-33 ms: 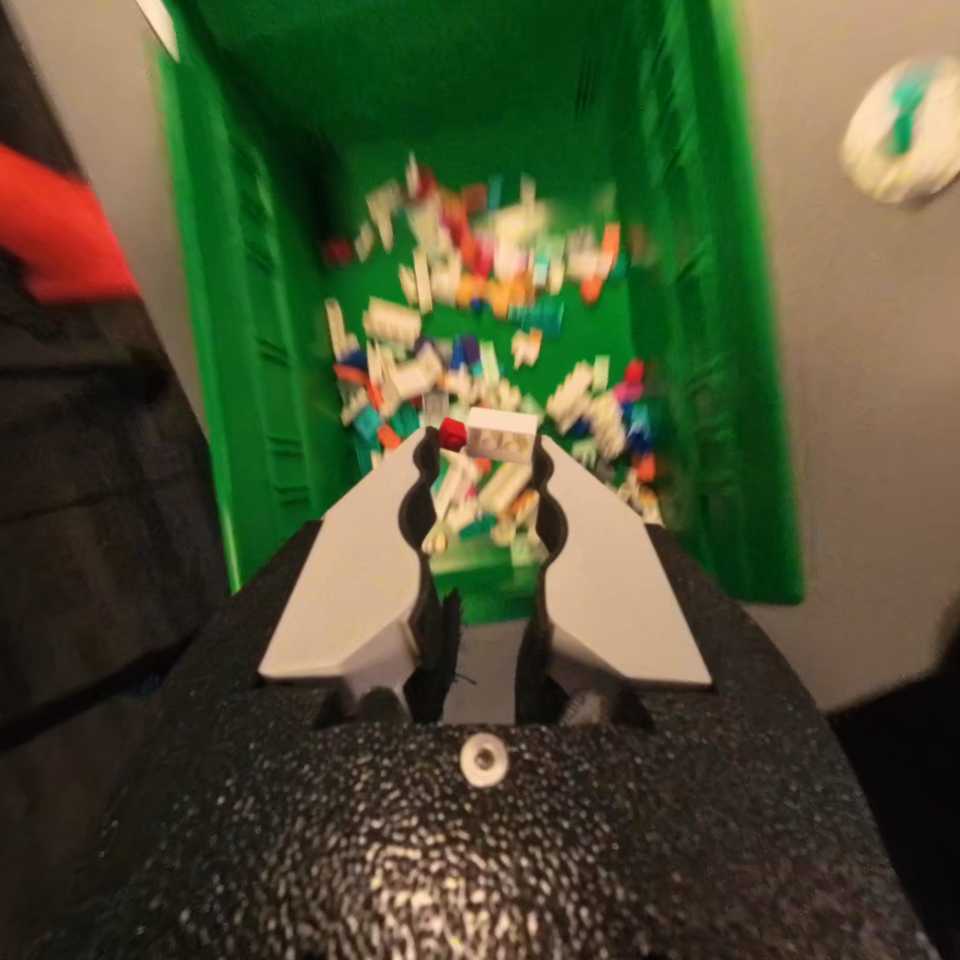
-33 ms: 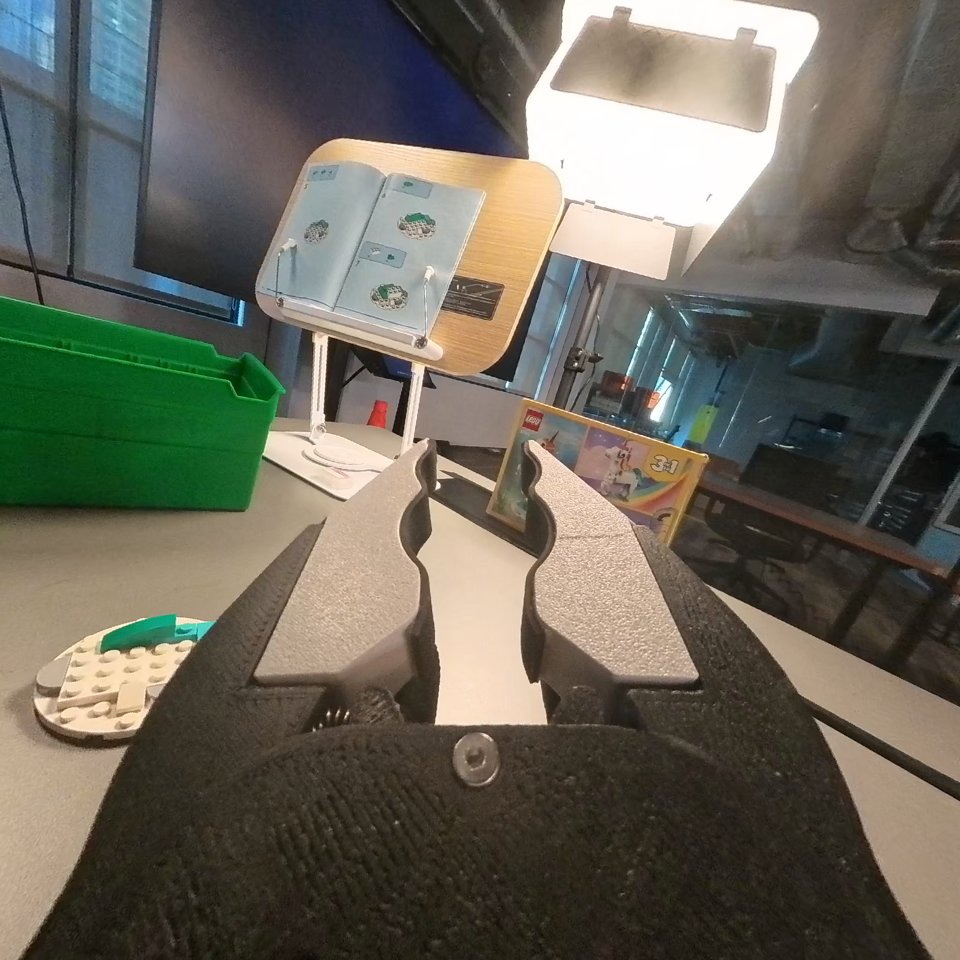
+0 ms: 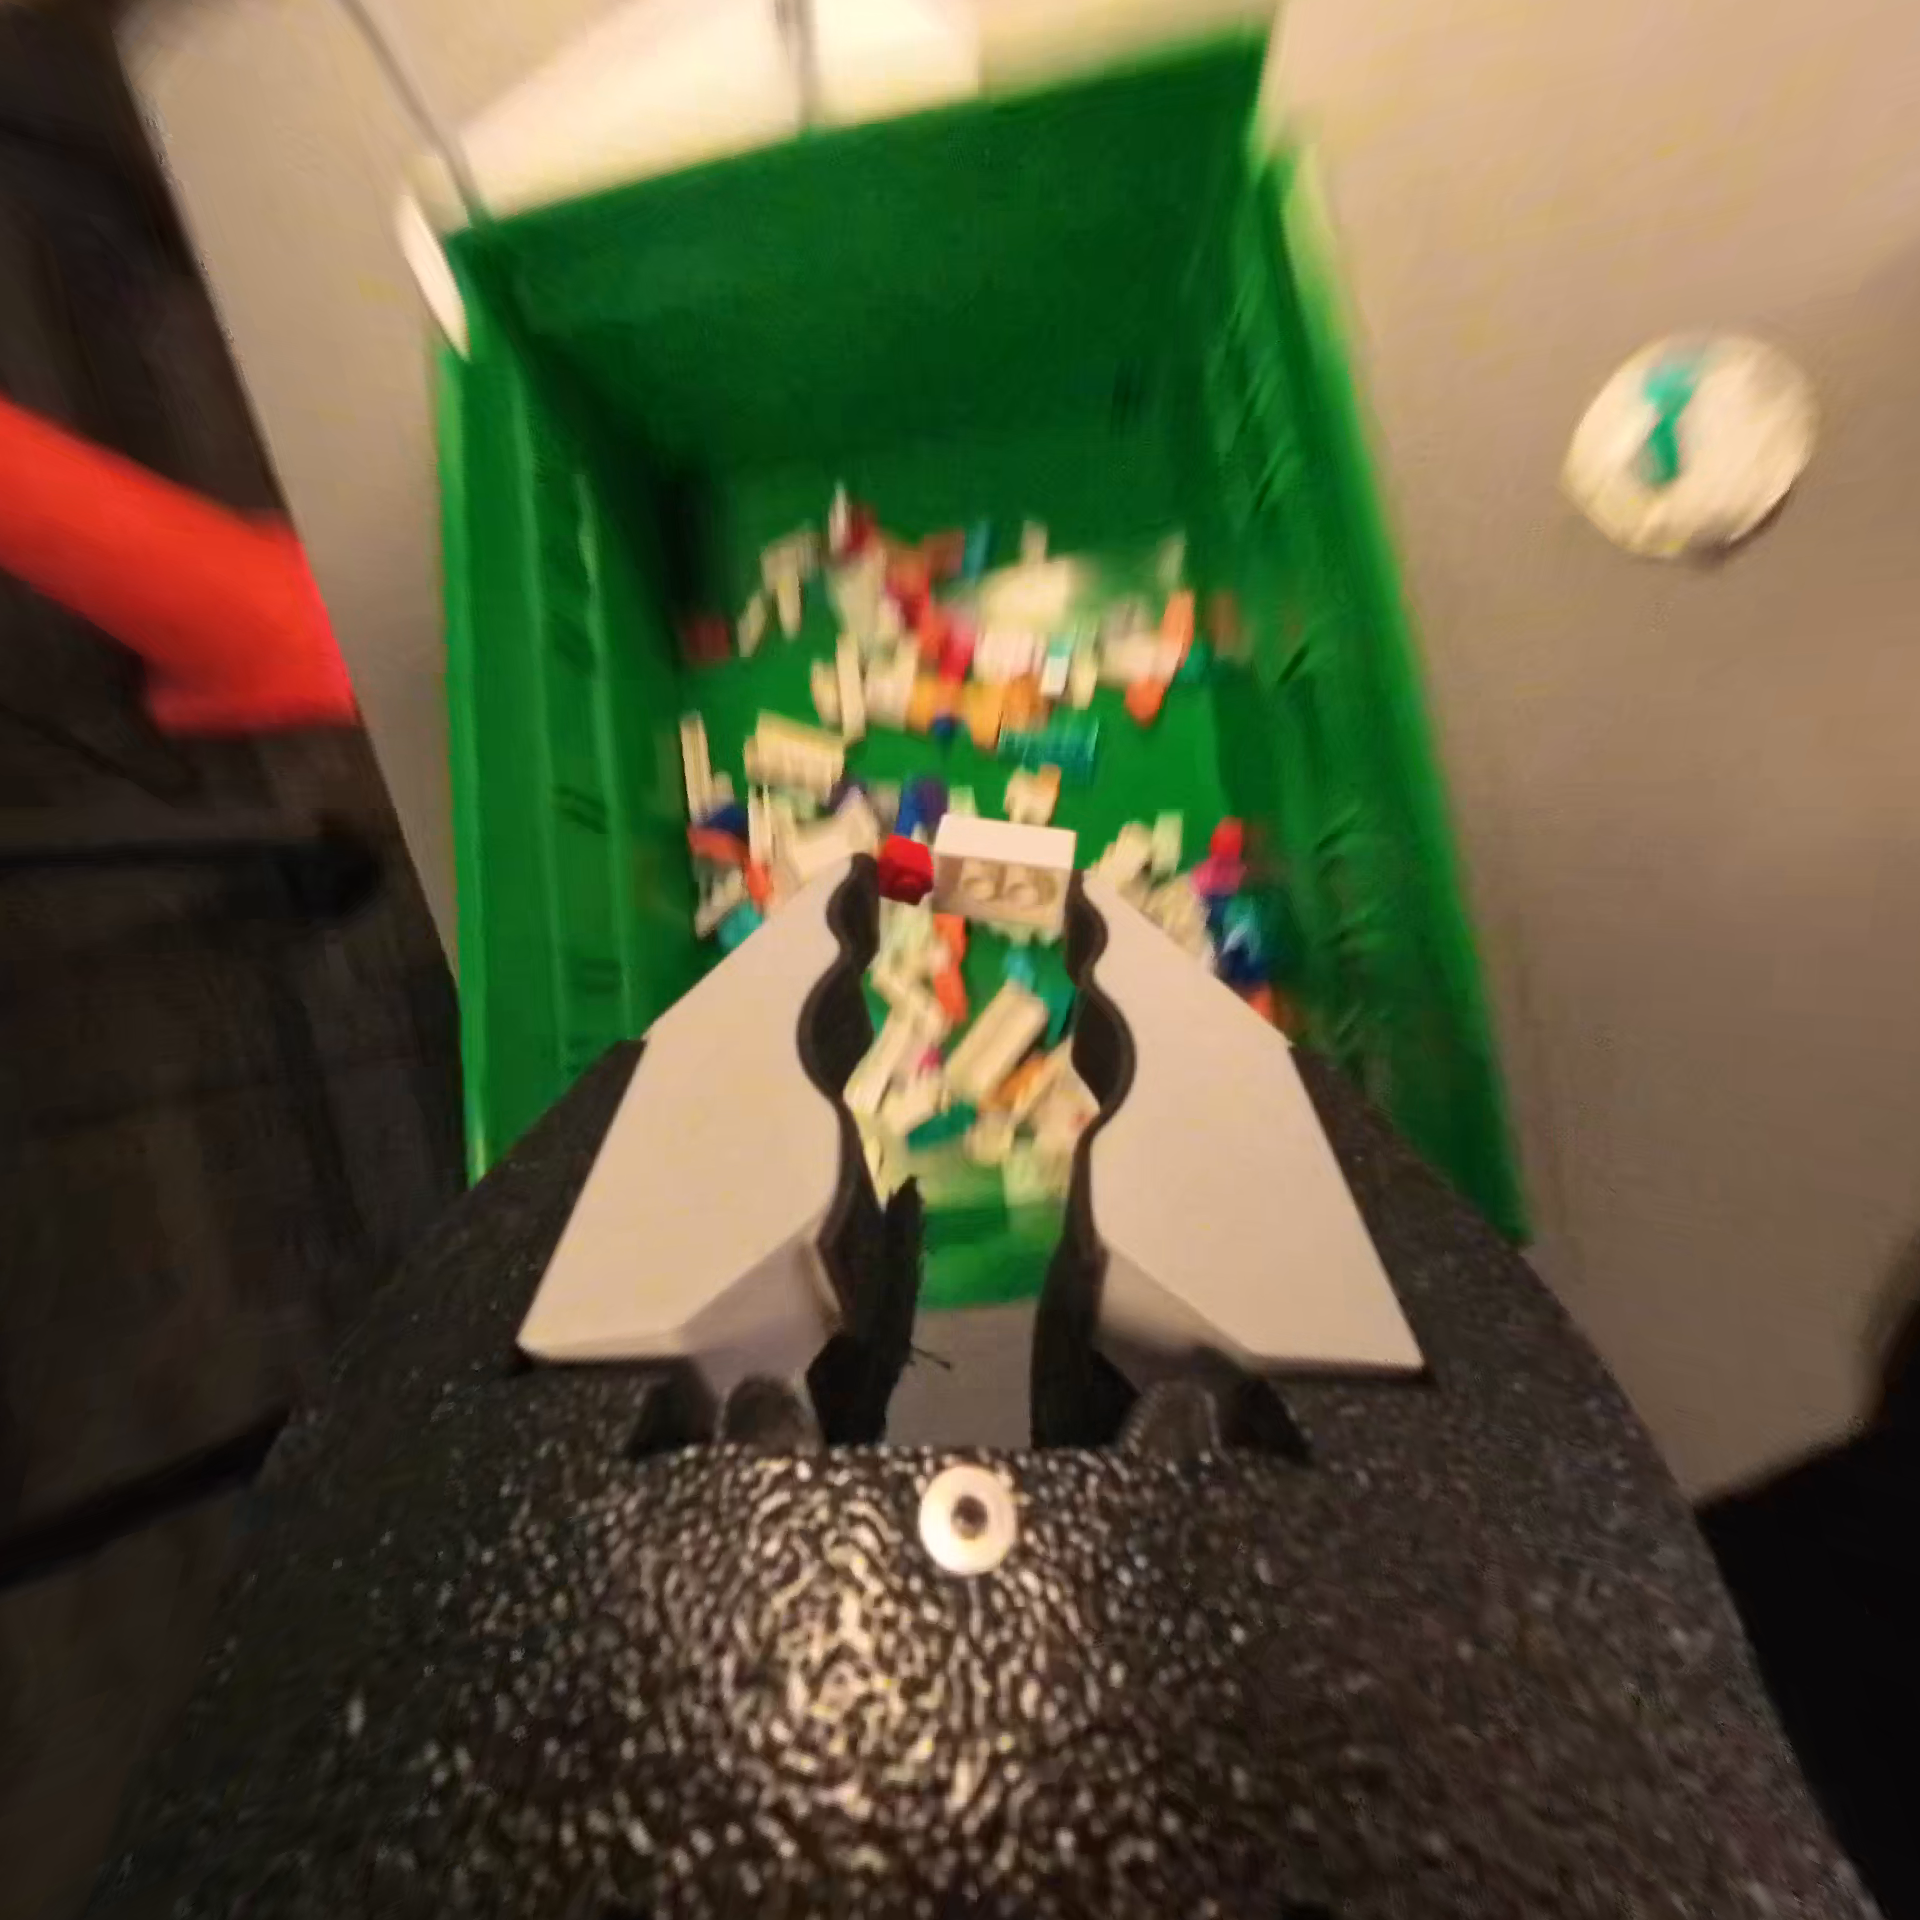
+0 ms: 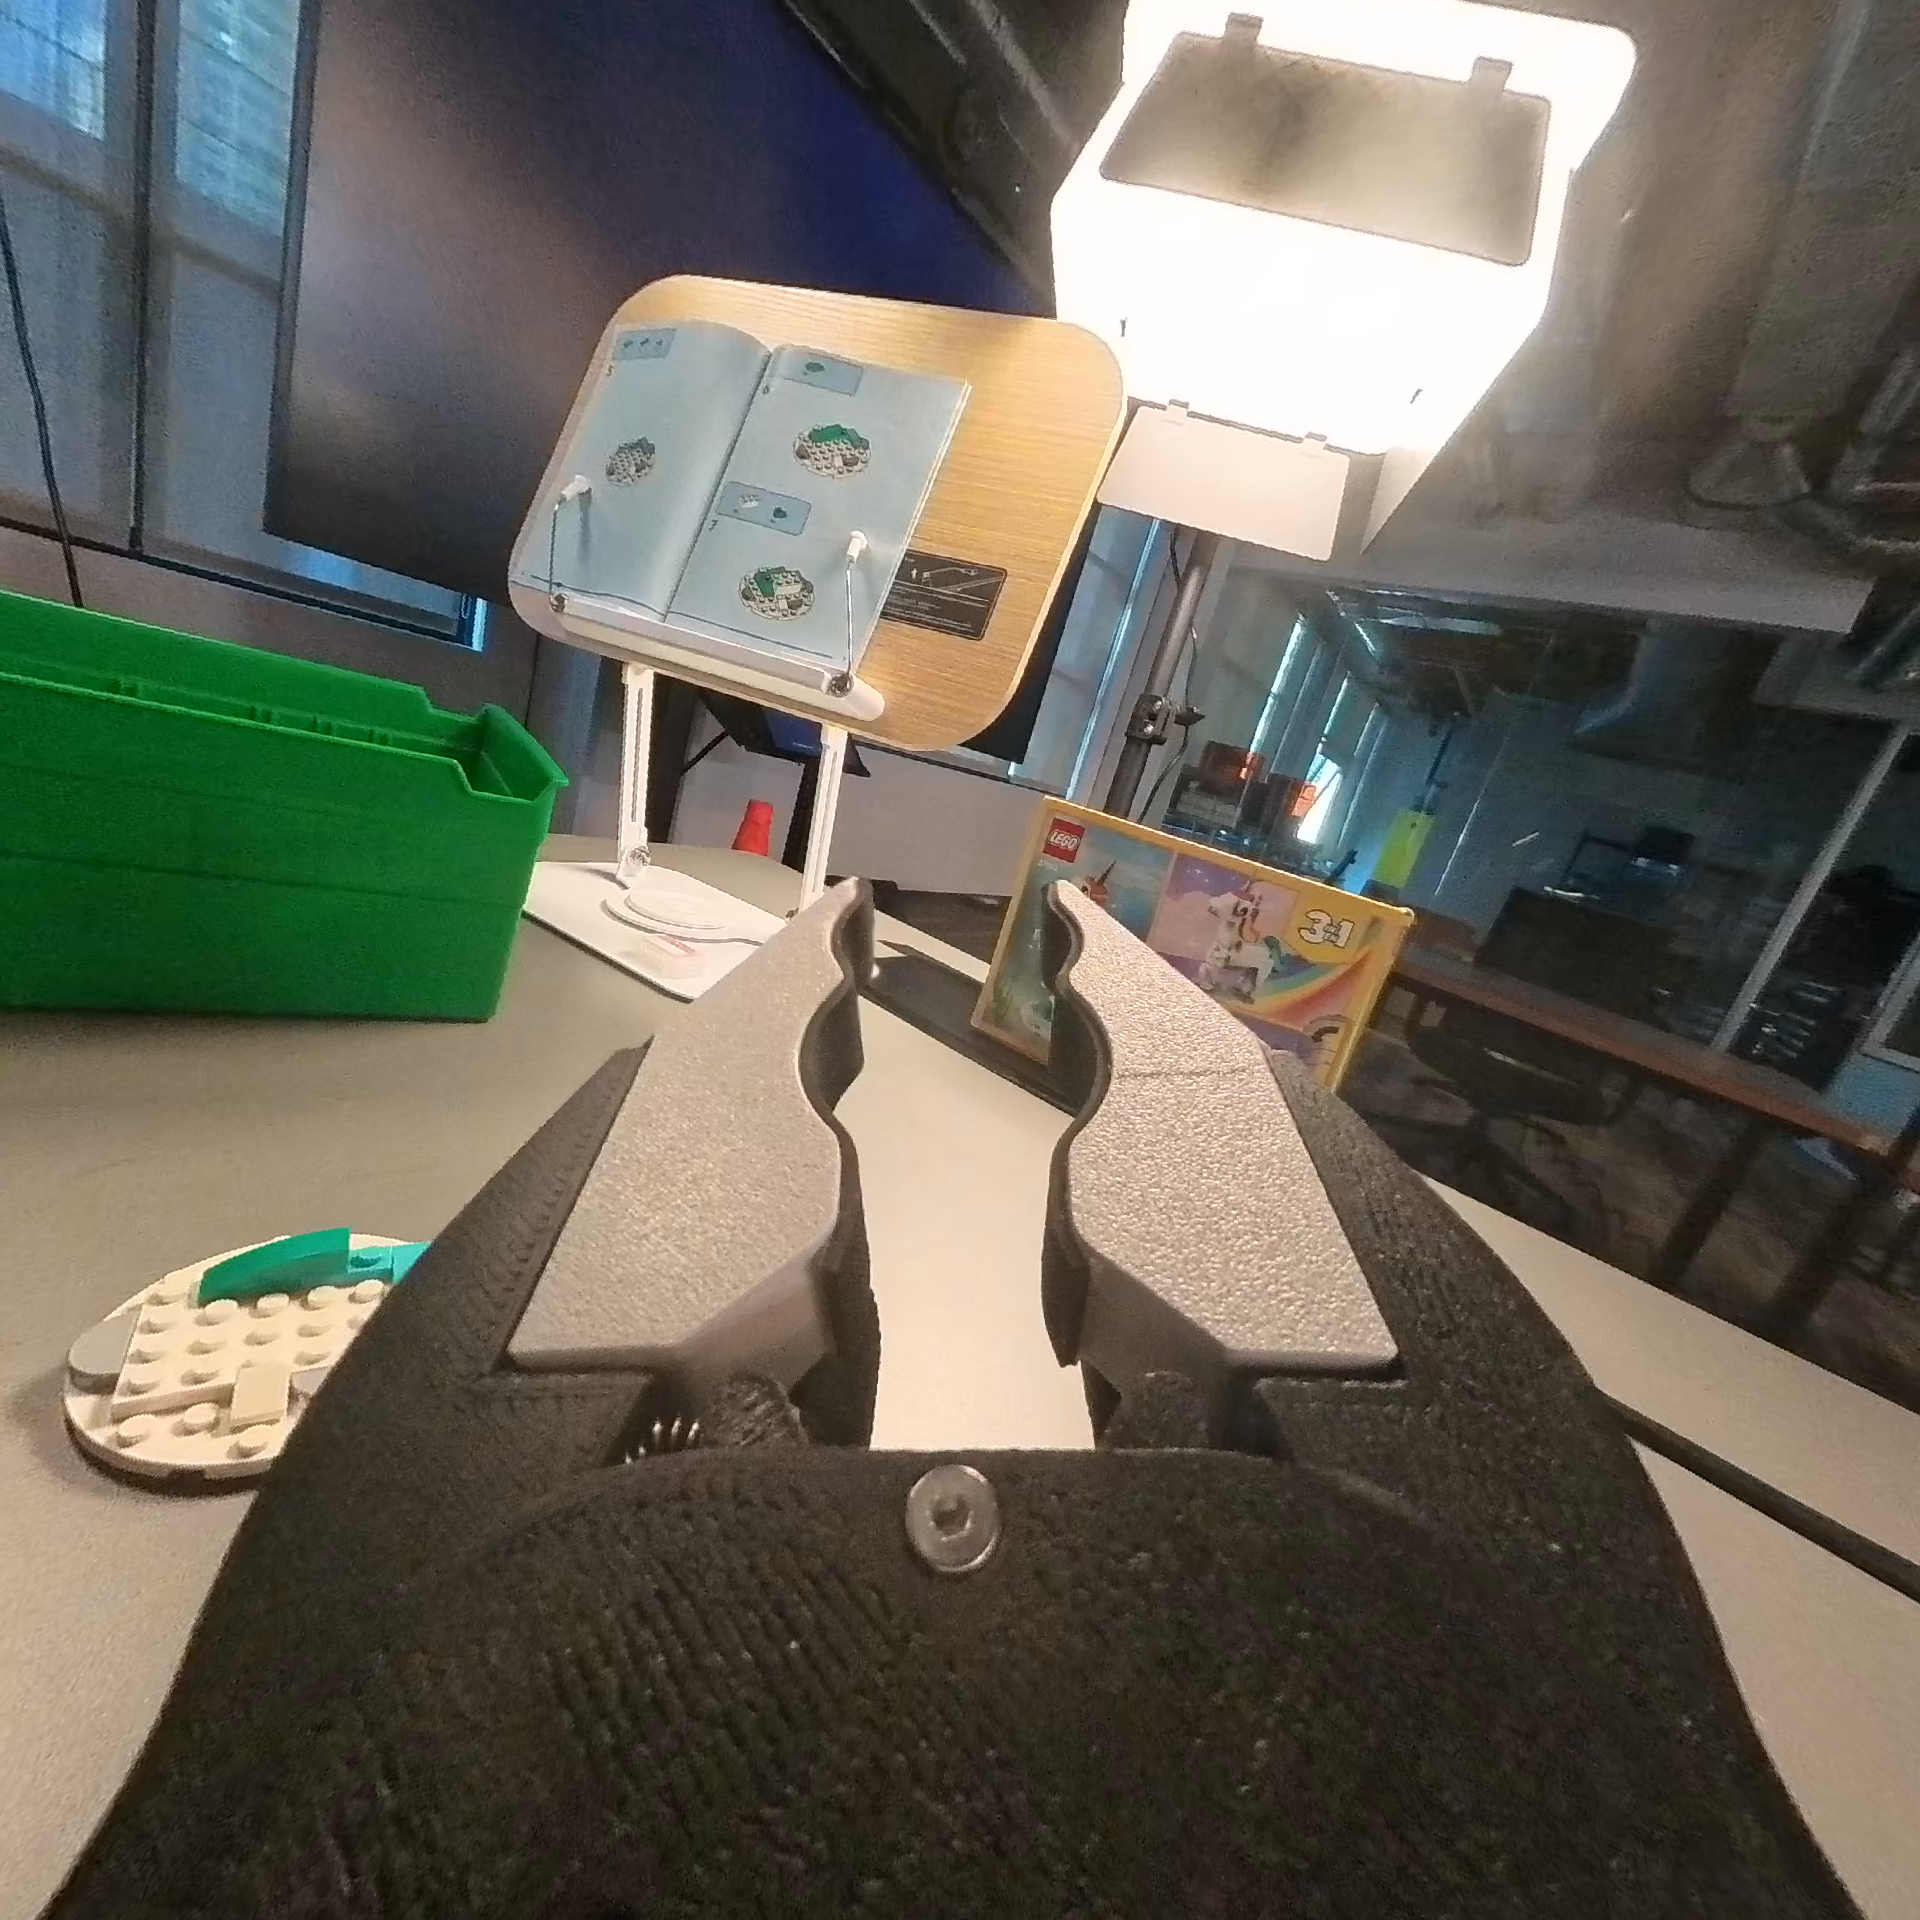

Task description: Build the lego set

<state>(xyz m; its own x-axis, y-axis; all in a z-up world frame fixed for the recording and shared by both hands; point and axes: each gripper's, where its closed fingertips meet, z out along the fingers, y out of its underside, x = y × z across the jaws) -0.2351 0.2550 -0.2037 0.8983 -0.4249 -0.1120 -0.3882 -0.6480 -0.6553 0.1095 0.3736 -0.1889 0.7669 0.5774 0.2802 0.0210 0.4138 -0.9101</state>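
My left gripper [image 3: 971,883] is shut on a white brick [image 3: 1003,883], with a small red piece [image 3: 906,868] pinched beside it at the tips. It hangs above the green bin [image 3: 520,831], which holds several loose bricks [image 3: 935,675]. The view is blurred. The round white build [image 4: 208,1361] lies on the table with a teal-green sloped piece [image 4: 281,1273] on it, and it also shows in the left wrist view [image 3: 1688,447]. My right gripper [image 4: 956,914] is open and empty, low over the table to the right of the build.
The green bin [image 4: 260,862] stands at the left. An open instruction booklet [image 4: 748,499] rests on a wooden stand behind. A set box [image 4: 1195,956] stands at the table's far side. A black cable [image 4: 1766,1496] runs at the right. A red shape [image 3: 156,613] shows at the left. My right fingertips sit around 35 cm from my left ones. The left gripper is farther from the round white build [image 4: 208,1361], some 30 cm, than the right, some 15 cm. My left wrist view [image 3: 1739,478] looks at it from another angle.
The left wrist view has pulled back, so the bin's far end shows and the round build sits lower in the picture. The brick stays held. The right view is unchanged.
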